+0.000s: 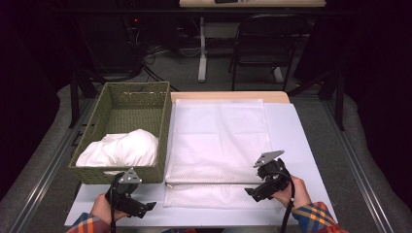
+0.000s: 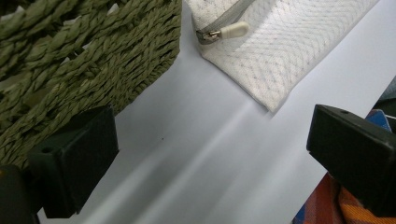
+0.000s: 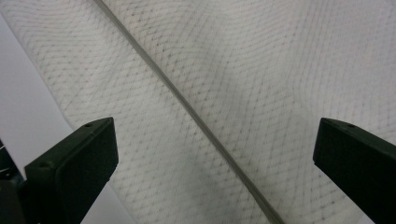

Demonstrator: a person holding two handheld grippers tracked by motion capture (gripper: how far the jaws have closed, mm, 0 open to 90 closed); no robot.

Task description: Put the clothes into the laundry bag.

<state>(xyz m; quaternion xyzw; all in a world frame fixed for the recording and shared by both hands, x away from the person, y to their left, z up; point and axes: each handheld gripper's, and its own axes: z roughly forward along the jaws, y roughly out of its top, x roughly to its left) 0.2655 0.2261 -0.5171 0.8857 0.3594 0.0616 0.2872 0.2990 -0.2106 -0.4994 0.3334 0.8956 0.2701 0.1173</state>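
White tabletop (image 1: pixel 301 141) carries, from left, a woven basket (image 1: pixel 114 109) holding white cloth (image 1: pixel 121 148), then a flat mesh bag (image 1: pixel 218 141). Left gripper (image 1: pixel 133 206) gapes empty near the zipper pull (image 2: pixel 229 31); it should pinch that squarely. Right gripper (image 1: pixel 260 187), wide and empty above the zipper line (image 3: pixel 187 107), should pin the mesh.

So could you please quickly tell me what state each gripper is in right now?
Left gripper: open, holding nothing, beside the basket.
Right gripper: open, holding nothing, over the mesh bag.
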